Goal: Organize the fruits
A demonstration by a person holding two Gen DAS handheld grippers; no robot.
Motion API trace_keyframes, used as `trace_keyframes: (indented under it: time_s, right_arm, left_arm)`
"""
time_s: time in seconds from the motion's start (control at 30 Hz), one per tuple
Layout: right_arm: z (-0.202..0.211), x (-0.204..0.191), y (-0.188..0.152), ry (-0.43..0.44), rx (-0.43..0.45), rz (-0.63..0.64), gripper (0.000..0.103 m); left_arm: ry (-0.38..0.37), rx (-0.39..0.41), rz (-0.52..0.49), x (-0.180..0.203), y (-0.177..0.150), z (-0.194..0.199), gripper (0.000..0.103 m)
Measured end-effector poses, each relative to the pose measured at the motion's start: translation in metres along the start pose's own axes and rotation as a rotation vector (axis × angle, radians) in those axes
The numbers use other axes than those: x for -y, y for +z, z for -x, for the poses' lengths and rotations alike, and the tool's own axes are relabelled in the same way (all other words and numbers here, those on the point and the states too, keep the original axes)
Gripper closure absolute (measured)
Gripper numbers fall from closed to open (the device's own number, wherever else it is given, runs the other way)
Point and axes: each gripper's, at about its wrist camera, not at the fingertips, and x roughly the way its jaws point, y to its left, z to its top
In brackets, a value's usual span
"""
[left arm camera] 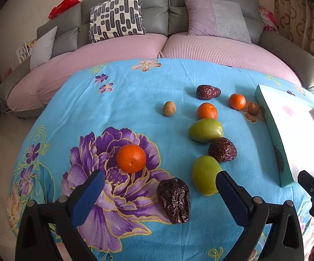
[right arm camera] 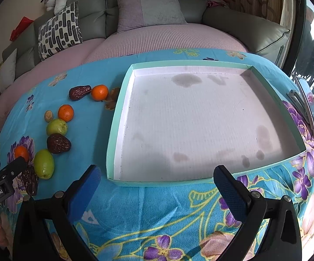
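**Fruit all out on the cloth, tray empty: first pick not yet made**

Your left gripper (left arm camera: 160,179) is spread wide and holds nothing. Nearest to it, just ahead between the fingers, lies a wrinkled dried date (left arm camera: 174,200). At 11 o'clock from the date sits a tangerine (left arm camera: 131,158) on the purple flower print; at 1 o'clock a green fruit (left arm camera: 205,175) lies right against the gripper's right finger.

Further up, a second dried date (left arm camera: 222,149) touches that green fruit and another green fruit (left arm camera: 206,130) beyond it. Past these come two more tangerines (left arm camera: 207,111) (left arm camera: 237,101), a small tan round fruit (left arm camera: 169,108) off at 11 o'clock, another small brown one (left arm camera: 253,108) beside the tray wall, and a third date (left arm camera: 208,92) farthest away.

Your right gripper (right arm camera: 157,181) is also released and empty, poised just short of the near edge of the shallow teal tray (right arm camera: 113,130). The tray's white floor shows only stains, no fruit. All of this rests on the desk's blue floral cloth (right arm camera: 157,213), with the sofa (right arm camera: 157,39) behind.

You appear to be at the very start: nothing is sorted yet. The nearest date looks like the natural first pick; lower the left gripper so its fingers straddle the date, then squeeze gently, since the skin looks soft. Mind the green fruit at the right finger; a nudge could roll it.
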Motion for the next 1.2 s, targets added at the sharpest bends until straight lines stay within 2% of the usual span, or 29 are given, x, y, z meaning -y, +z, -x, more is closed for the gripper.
trace_keyframes:
  time_s: [0.67, 1.2]
  right_arm:
    - [-0.001, 0.001, 0.000, 0.000, -0.004, 0.000, 0.000]
    - [0.001, 0.009, 0.001, 0.030, -0.009, -0.029, 0.000]
  left_arm:
    - [-0.001, -0.004, -0.004, 0.003, 0.005, 0.000, 0.000]
    - [0.052, 0.003, -0.038, 0.016, 0.008, -0.002, 0.000]
